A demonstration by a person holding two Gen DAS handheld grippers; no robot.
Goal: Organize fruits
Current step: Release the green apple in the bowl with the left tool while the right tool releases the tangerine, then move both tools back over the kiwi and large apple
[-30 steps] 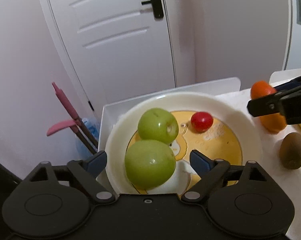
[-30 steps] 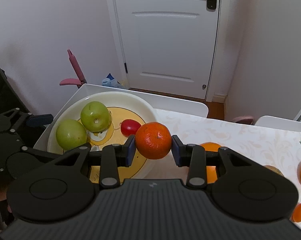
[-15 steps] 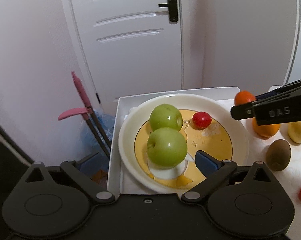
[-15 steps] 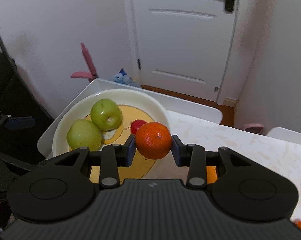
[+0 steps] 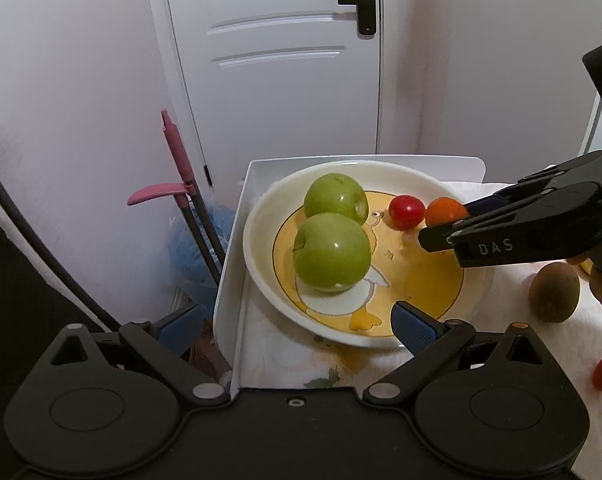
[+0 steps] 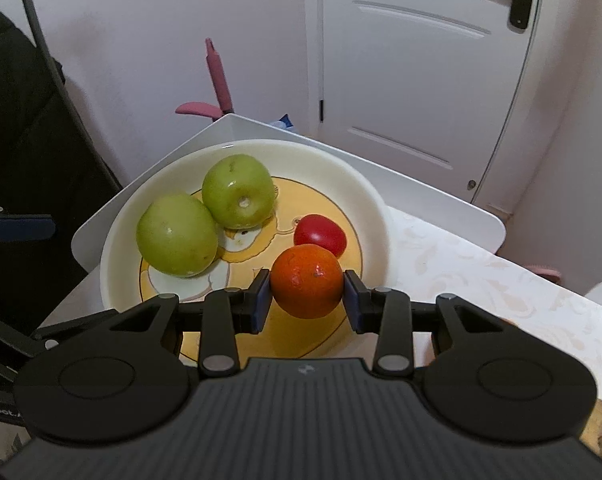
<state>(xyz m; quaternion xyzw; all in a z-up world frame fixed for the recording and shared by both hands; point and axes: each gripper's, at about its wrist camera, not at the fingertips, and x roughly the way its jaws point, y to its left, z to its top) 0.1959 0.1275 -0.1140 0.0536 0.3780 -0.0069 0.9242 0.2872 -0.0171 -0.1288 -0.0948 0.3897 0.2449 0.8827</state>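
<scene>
Right wrist view shows the right gripper [image 6: 307,305] pinching an orange [image 6: 305,281] over the plate [image 6: 375,204], at five o'clock from the tomato [image 6: 320,234]; next it likely needs lowering and releasing, while the left gripper [image 5: 297,322], spread wide, holds nothing.

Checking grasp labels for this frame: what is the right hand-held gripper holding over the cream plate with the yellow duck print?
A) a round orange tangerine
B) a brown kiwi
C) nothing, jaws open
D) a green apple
A: in the right wrist view the right hand-held gripper has its blue pads closed on both sides of the round orange tangerine, above the cream plate with the yellow duck print.
</scene>
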